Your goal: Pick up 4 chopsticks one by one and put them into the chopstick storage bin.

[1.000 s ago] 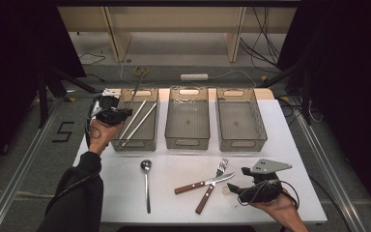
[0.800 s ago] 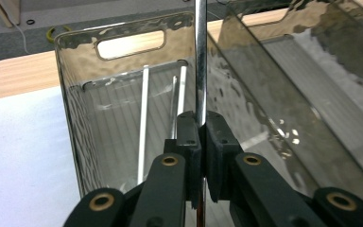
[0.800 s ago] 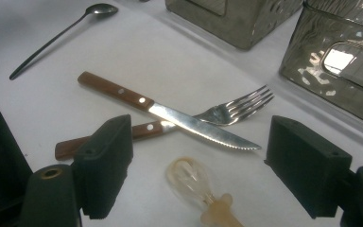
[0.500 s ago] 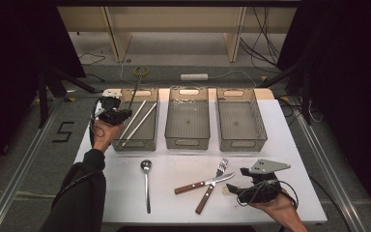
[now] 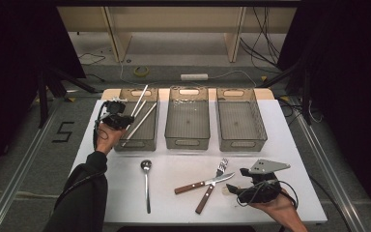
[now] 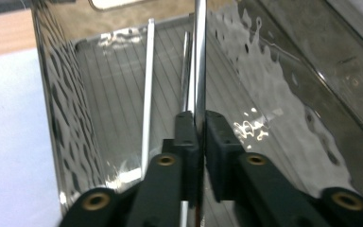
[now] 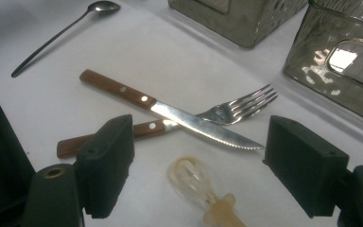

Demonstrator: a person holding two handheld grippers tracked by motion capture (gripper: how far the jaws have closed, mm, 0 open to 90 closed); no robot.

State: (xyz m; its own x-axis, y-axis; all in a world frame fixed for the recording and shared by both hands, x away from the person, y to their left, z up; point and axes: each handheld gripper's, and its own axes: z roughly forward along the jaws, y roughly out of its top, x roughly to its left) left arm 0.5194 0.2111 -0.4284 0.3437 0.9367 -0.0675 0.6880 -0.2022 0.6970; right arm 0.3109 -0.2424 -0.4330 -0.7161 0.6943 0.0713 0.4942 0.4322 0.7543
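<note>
Loosening left tongs (image 6: pixel 198 142) around metal rod (image 6: pixel 199 56), right tongs (image 7: pixel 198 165) wide

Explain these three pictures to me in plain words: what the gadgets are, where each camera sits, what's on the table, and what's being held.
A person works at a white table with a hand-held gripper in each hand, each a clamp with two black jaws. The high view looks down from above. The other two cameras ride on the grippers and look along their jaws.

On the table stand three clear bins, and before them lie a spoon, a knife crossing a fork, and a small clear bulb.

The left hand-held gripper, inside the left bin, has a metal rod between its jaws, which have just been opening. The right hand-held gripper stands open, holding nothing.
</note>
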